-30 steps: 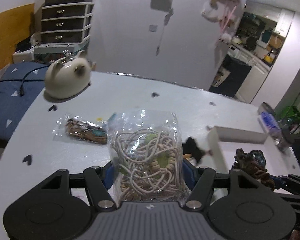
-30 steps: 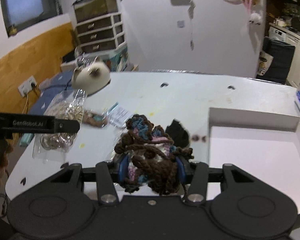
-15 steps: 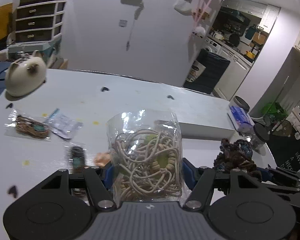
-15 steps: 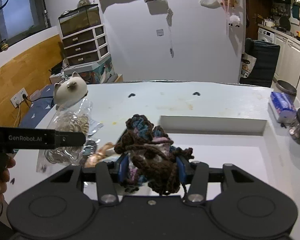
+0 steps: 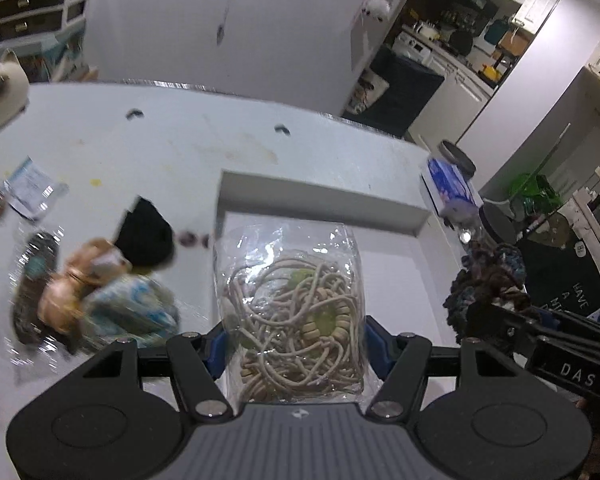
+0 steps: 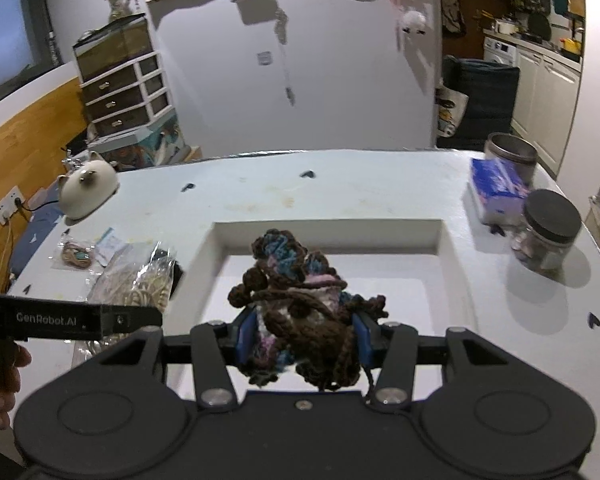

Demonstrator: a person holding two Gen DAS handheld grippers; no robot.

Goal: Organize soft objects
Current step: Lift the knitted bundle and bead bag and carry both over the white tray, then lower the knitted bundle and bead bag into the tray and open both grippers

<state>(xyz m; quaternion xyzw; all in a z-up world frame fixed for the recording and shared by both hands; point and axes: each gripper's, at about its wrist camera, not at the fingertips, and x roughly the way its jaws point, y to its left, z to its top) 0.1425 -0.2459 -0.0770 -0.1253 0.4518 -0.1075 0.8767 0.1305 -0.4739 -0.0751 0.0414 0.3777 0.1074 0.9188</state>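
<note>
carrying two soft loads above the white tray [image 6: 328, 232] near the worktop's right edge: left gripper [image 5: 294, 344] jaws clamped on one clear bag of cord [image 5: 296, 312], right gripper [image 6: 302, 338] jaws clamped on one crocheted yarn bundle [image 6: 300, 304]. likely light, squashy, bag film slippery; best gripped mid-body. left on the worktop: about four small packets [image 5: 96, 300], blurred, toward the left edge.

White wall [image 6: 340, 92] fills centre frame behind the pale surface [image 6: 340, 184]. Upper left: drawer unit [image 6: 124, 92] with dark drawers, wood-panelled wall [image 6: 24, 152] below a window [image 6: 0, 40], wall socket [image 6: 8, 204] at left edge. Upper right: kitchen cabinets [image 6: 548, 92], washing machine [image 6: 500, 50]. Lighting dim.
</note>
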